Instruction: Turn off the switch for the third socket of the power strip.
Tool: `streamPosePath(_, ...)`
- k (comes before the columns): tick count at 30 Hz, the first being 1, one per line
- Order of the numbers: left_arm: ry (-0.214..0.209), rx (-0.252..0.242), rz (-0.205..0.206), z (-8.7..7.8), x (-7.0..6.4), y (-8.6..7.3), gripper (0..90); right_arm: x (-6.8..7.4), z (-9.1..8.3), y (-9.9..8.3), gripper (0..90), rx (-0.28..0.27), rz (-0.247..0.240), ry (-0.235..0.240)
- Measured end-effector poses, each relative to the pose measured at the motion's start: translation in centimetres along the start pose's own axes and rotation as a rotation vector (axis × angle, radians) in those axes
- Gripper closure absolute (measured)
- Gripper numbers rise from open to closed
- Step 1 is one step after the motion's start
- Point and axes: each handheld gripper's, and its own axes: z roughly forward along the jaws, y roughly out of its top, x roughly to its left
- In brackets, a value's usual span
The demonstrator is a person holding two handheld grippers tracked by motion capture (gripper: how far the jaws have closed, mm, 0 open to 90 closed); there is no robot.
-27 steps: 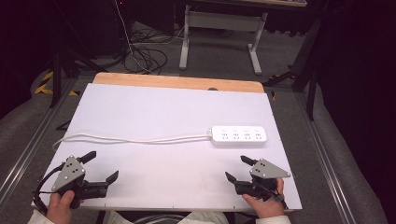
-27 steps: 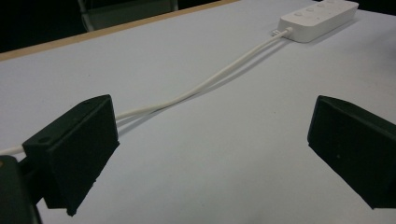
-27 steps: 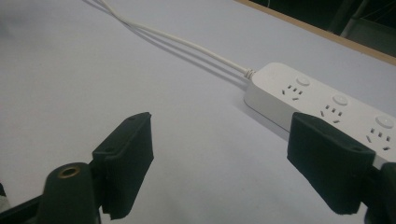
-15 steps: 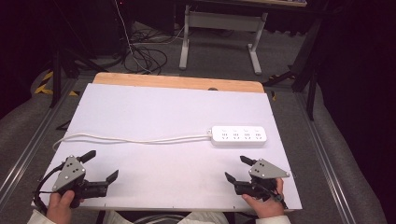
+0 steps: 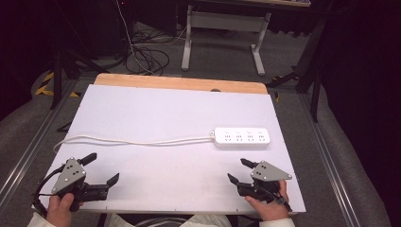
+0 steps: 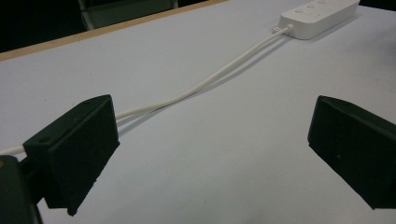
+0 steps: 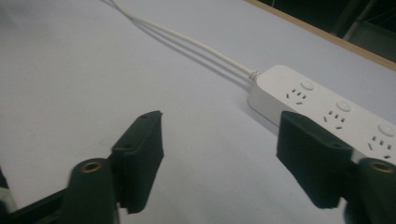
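Note:
A white power strip (image 5: 241, 137) lies on the white table (image 5: 175, 113) toward the right, with several sockets and round buttons on top. Its white cable (image 5: 137, 141) runs left across the table to the left edge. My left gripper (image 5: 101, 168) rests near the front left corner, open and holding nothing, jaws wide apart. In the left gripper view the cable (image 6: 205, 83) leads away to the power strip (image 6: 320, 15). My right gripper (image 5: 239, 170) sits near the front right, open and holding nothing, just short of the strip. The right gripper view has the power strip (image 7: 327, 112) close ahead.
A wooden strip (image 5: 179, 83) edges the table's far side. Beyond it stand a metal frame leg (image 5: 222, 28) and loose black cables (image 5: 142, 56) on the grey floor. Metal rails (image 5: 28, 151) run along both sides of the table.

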Motion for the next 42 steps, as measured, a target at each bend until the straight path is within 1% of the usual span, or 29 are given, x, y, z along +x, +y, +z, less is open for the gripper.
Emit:
streamPosePath(2,0.002,0.000,0.001,0.0,0.0,0.0,2.2,-0.1,0.1,0.2,35.8,0.035,-0.006,-0.014)
streamPosePath(5,0.005,0.005,0.004,0.0,0.0,0.0,2.2,-0.4,0.0,0.8,37.6,0.050,-0.003,-0.015)
streamPosePath(8,0.003,0.007,0.000,0.0,0.0,0.0,2.2,-0.8,-0.3,1.4,39.4,0.036,0.012,-0.012)
streamPosePath(9,0.003,0.007,0.000,0.0,0.0,0.0,2.2,-1.2,-0.6,1.8,40.3,0.026,0.028,-0.012)
streamPosePath(12,0.005,0.008,0.000,0.0,0.0,0.0,2.2,-1.6,-0.8,2.2,41.2,0.016,0.036,-0.008)
streamPosePath(14,0.004,0.008,0.000,0.0,0.0,0.0,2.2,-1.8,-0.9,2.6,41.3,0.019,0.033,-0.012)
streamPosePath(15,0.004,0.007,0.000,0.0,0.0,0.0,2.2,-2.0,-1.0,2.9,41.6,0.006,0.031,-0.017)
streamPosePath(19,0.005,0.010,0.001,0.1,0.0,0.0,2.2,-2.2,-1.1,3.4,42.7,-0.012,0.033,-0.014)
streamPosePath(20,0.005,0.010,0.001,0.1,0.0,0.0,2.2,-2.4,-1.2,3.8,43.0,-0.011,0.027,-0.010)
streamPosePath(22,0.005,0.010,0.000,0.1,0.0,0.0,2.2,-2.5,-1.1,4.0,43.3,-0.006,0.023,-0.006)
streamPosePath(23,0.005,0.011,0.000,0.1,0.0,0.0,2.2,-2.5,-1.0,4.4,44.9,0.012,0.010,0.003)
streamPosePath(26,0.006,0.011,0.000,0.1,0.0,0.0,2.2,-2.7,-0.9,4.8,45.1,0.016,0.000,0.009)
streamPosePath(30,0.007,0.012,-0.001,0.1,0.0,-0.1,2.2,-2.9,-0.8,4.9,47.2,0.020,0.008,0.014)
streamPosePath(32,0.008,0.013,0.000,0.1,0.0,-0.1,2.3,-3.1,-0.7,5.0,51.7,0.018,0.012,0.014)
streamPosePath(34,0.009,0.013,0.000,0.1,0.0,-0.1,2.2,-3.4,-0.7,5.1,58.2,0.009,0.014,0.018)
streamPosePath(35,0.010,0.014,-0.001,0.1,0.0,-0.1,2.3,-3.8,-0.6,5.2,63.3,0.005,0.027,0.018)
streamPosePath(36,0.012,0.015,-0.002,0.0,0.0,-0.1,2.3,-3.8,-0.6,5.2,63.3,0.005,0.027,0.018)
streamPosePath(37,0.013,0.017,-0.002,0.0,0.0,-0.1,2.3,-4.0,-0.6,5.4,65.7,0.005,0.036,0.014)
streamPosePath(38,0.014,0.016,-0.004,-0.1,0.0,-0.2,2.3,-4.5,-0.5,5.7,69.8,0.016,0.041,0.006)
streamPosePath(42,0.025,0.018,-0.006,-0.4,0.0,-0.3,2.3,-5.2,-0.2,6.1,75.8,0.042,0.052,-0.006)
